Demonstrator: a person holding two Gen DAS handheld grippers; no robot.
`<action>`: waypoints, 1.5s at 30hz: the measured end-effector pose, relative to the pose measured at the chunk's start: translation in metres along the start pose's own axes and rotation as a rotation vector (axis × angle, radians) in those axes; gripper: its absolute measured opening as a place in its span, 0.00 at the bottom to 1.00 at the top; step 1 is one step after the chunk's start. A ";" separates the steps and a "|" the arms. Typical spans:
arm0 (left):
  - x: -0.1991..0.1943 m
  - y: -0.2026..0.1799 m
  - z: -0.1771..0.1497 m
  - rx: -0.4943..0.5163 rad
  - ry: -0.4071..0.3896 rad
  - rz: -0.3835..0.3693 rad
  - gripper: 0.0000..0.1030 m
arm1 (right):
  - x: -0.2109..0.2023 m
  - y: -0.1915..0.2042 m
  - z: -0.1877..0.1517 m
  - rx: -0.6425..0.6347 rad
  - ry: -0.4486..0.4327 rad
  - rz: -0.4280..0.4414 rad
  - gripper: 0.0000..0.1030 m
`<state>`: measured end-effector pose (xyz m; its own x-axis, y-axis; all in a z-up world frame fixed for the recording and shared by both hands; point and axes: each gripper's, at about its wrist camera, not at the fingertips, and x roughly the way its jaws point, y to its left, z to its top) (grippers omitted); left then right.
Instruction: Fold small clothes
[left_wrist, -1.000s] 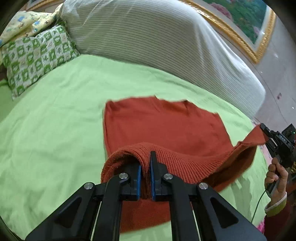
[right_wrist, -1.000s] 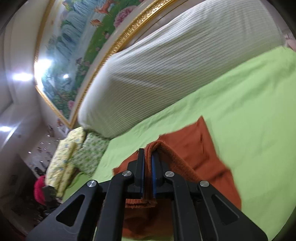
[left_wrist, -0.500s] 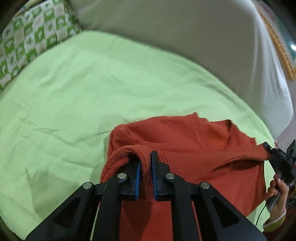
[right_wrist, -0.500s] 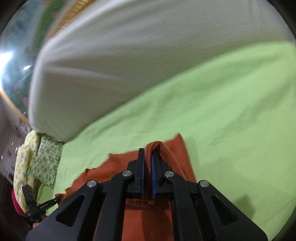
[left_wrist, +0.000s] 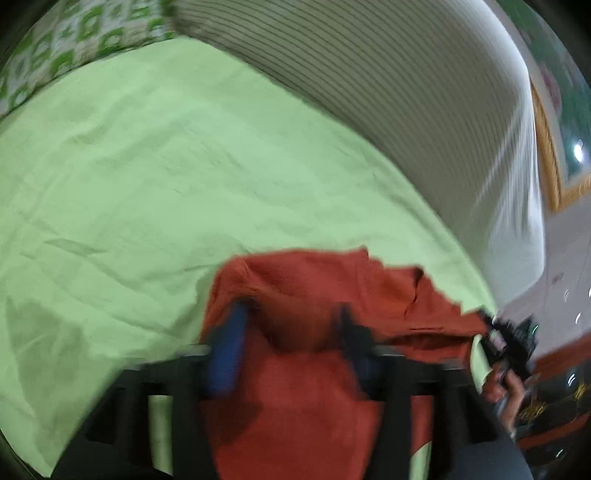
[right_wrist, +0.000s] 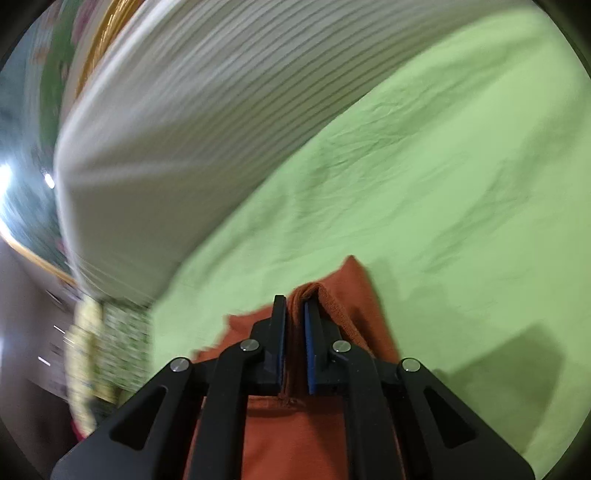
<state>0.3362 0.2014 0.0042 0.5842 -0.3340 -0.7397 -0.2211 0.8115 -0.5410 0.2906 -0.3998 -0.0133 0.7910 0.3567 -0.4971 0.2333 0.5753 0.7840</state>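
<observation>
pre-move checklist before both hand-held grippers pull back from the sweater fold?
1. Left hand-held gripper let go: ok. Its jaws have just been opening and now stand wide, with the rust sweater lying loose between them.
2. Right hand-held gripper let go: not ok. Its jaws have only just begun opening; a fold of knit still sits between the blue pads.
3. Folded half laid over the lower layer: ok in the left wrist view.
4. Edges aligned: cannot tell, the view is blurred.
5. Green sheet around the sweater free of other things: ok.
6. Sweater clear of the striped bolster: ok.
</observation>
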 end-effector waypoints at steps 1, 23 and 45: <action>-0.005 0.003 0.004 -0.013 -0.027 0.027 0.69 | -0.001 -0.004 0.002 0.037 0.004 0.024 0.15; 0.057 -0.138 -0.127 0.665 -0.065 0.388 0.76 | 0.034 0.100 -0.148 -1.025 0.087 -0.228 0.71; -0.047 -0.050 -0.126 0.253 -0.070 0.243 0.74 | -0.019 0.047 -0.117 -0.725 -0.022 -0.236 0.65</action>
<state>0.2216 0.1163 0.0151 0.5924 -0.0899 -0.8006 -0.1647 0.9592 -0.2296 0.2203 -0.2936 -0.0106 0.7789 0.1543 -0.6078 -0.0266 0.9765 0.2138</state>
